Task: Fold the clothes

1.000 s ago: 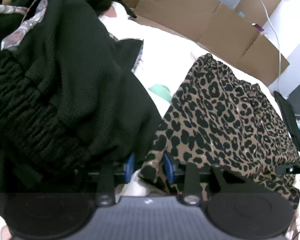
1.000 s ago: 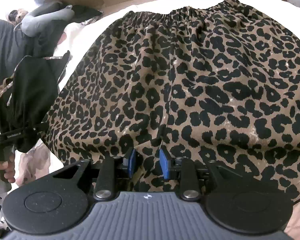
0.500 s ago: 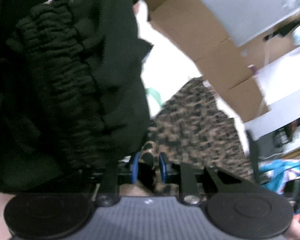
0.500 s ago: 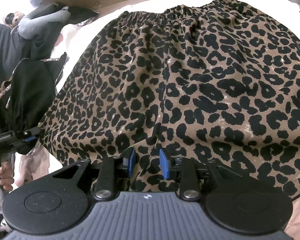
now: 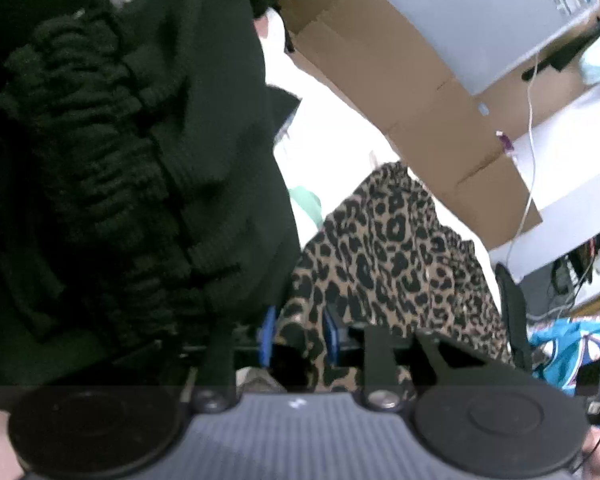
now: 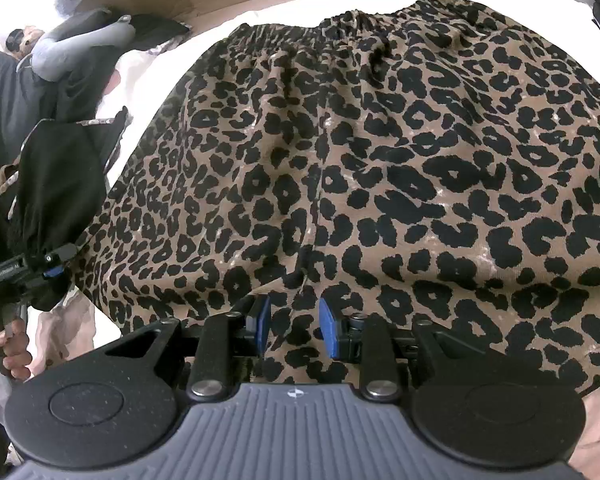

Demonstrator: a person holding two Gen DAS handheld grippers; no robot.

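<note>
Leopard-print shorts (image 6: 380, 168) lie flat on a white bed, elastic waistband at the far end. My right gripper (image 6: 294, 328) is shut on the near hem at the middle seam. My left gripper (image 5: 299, 338) is at the shorts' near left corner (image 5: 380, 256) with leopard cloth bunched between its blue pads. Its jaws are opening slightly. The right wrist view shows the left gripper (image 6: 54, 266) at that corner, with a person's hand (image 6: 14, 356) below it. A black knitted garment (image 5: 140, 160) hangs close over the left side of the left gripper.
Flattened cardboard (image 5: 420, 100) lines the far edge of the bed (image 5: 332, 140). A grey cushion (image 6: 80, 46) and dark clothes lie at the back left. A teal garment (image 5: 568, 348), a black chair back (image 5: 512, 312) and a white cable (image 5: 532, 140) are to the right.
My left gripper has rolled and dipped a little, and its pads came in onto the corner of the leopard shorts. The right gripper has kept still on the hem.
</note>
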